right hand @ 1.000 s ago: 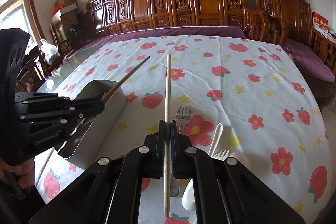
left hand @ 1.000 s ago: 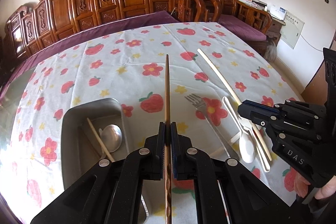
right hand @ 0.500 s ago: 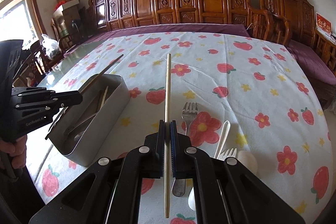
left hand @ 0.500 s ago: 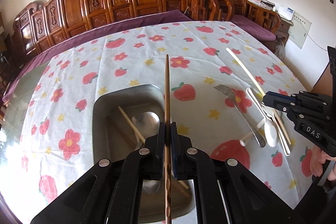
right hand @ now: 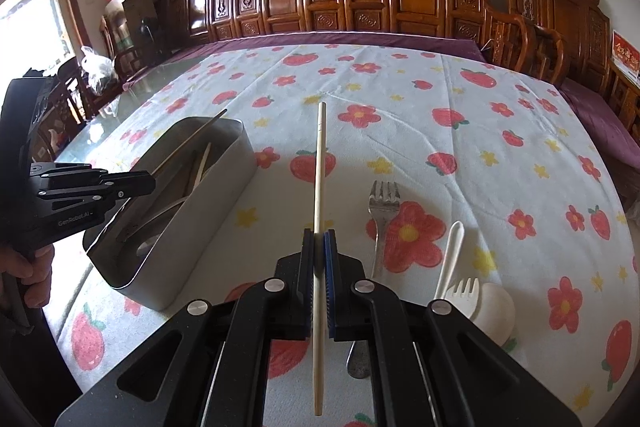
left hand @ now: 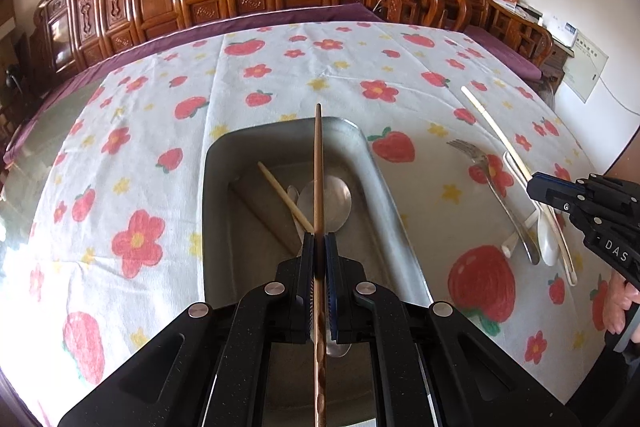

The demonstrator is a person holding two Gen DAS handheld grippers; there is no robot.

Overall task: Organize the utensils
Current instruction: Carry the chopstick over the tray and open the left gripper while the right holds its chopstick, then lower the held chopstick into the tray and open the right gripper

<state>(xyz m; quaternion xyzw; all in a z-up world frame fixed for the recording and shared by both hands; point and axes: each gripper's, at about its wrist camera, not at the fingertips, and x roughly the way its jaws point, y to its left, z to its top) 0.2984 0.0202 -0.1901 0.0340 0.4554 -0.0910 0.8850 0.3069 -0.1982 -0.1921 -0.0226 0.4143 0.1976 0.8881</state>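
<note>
**Two chopsticks gripped, one above the metal box**

A dark brown chopstick (left hand: 318, 163) is pinched by the left gripper (left hand: 319, 241) and held right above the open metal box (left hand: 224, 163), where a pale chopstick (left hand: 285, 195) and a metal spoon (left hand: 334, 197) are already lying. A light chopstick (right hand: 319, 171) is clamped in the right gripper (right hand: 319, 241) above the flowered tablecloth (right hand: 500, 155). To its right, a metal fork (right hand: 382, 205), a white spoon (right hand: 496, 309) and a white fork (right hand: 464, 293) are seen lying on the cloth.
</note>
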